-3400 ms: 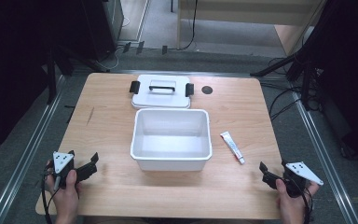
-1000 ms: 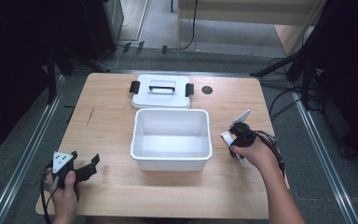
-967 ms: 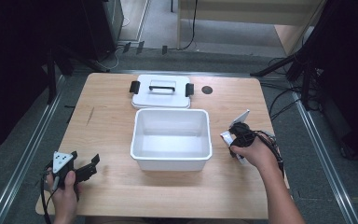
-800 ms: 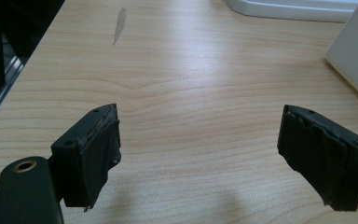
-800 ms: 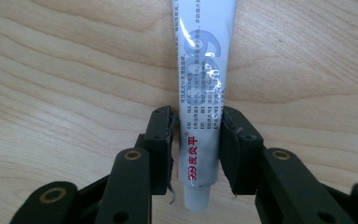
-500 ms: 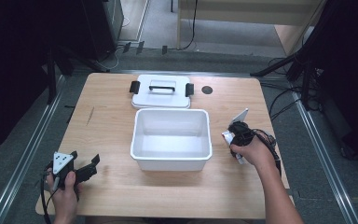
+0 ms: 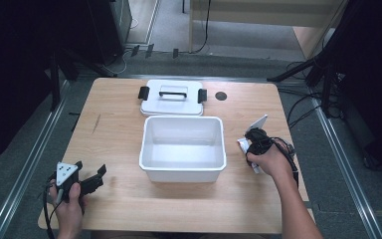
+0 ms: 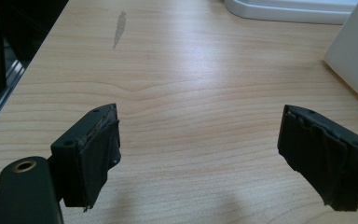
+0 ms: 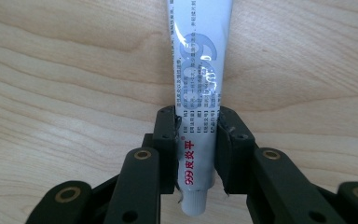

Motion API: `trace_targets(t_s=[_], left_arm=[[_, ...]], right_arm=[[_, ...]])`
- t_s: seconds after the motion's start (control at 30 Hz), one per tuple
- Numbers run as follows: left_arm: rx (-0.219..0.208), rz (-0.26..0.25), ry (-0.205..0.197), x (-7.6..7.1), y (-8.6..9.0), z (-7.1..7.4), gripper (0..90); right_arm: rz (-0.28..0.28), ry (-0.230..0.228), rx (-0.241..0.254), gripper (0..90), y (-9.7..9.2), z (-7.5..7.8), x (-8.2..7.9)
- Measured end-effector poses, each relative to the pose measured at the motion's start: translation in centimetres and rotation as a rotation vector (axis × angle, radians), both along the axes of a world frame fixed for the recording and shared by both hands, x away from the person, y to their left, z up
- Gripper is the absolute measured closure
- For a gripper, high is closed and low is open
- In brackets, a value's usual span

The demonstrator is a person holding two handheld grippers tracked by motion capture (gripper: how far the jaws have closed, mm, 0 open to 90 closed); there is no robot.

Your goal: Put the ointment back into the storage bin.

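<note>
A white tube with red and grey print lies on the wooden table right of the white bin. My right gripper is shut on the tube near its cap end, one jaw on each side. In the high view the right gripper sits over the tube, tilted down to the table. Near the table's front left corner my left gripper rests open. Between its two jaws there is bare wood.
The bin is open, and its white lid with black clips lies flat behind it. A small dark round hole marks the table beside the lid. The bin's corner stands to the right ahead of the left gripper.
The right hand came from the front right corner up to the tube beside the bin. Over the last second it hardly shifted. The left gripper stayed put.
</note>
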State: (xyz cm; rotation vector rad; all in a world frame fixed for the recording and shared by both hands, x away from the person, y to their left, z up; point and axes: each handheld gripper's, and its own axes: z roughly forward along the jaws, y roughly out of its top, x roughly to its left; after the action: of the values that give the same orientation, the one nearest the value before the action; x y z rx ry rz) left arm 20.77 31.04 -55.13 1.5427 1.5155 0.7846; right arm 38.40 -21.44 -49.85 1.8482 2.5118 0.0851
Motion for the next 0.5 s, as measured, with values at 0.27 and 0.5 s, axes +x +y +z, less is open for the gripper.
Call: trace_targets(t_s=[0.27, 0.5], left_arm=[[0.003, 0.001, -0.001, 0.0, -0.1, 0.0, 13.7], [0.002, -0.001, 0.003, 0.0, 0.0, 0.0, 13.7]], right_arm=[[0.014, -0.056, 0.030, 73.2, 0.2, 3.1, -0.1], [0.023, -0.069, 0.060, 73.3, 0.6, 5.7, 0.2]])
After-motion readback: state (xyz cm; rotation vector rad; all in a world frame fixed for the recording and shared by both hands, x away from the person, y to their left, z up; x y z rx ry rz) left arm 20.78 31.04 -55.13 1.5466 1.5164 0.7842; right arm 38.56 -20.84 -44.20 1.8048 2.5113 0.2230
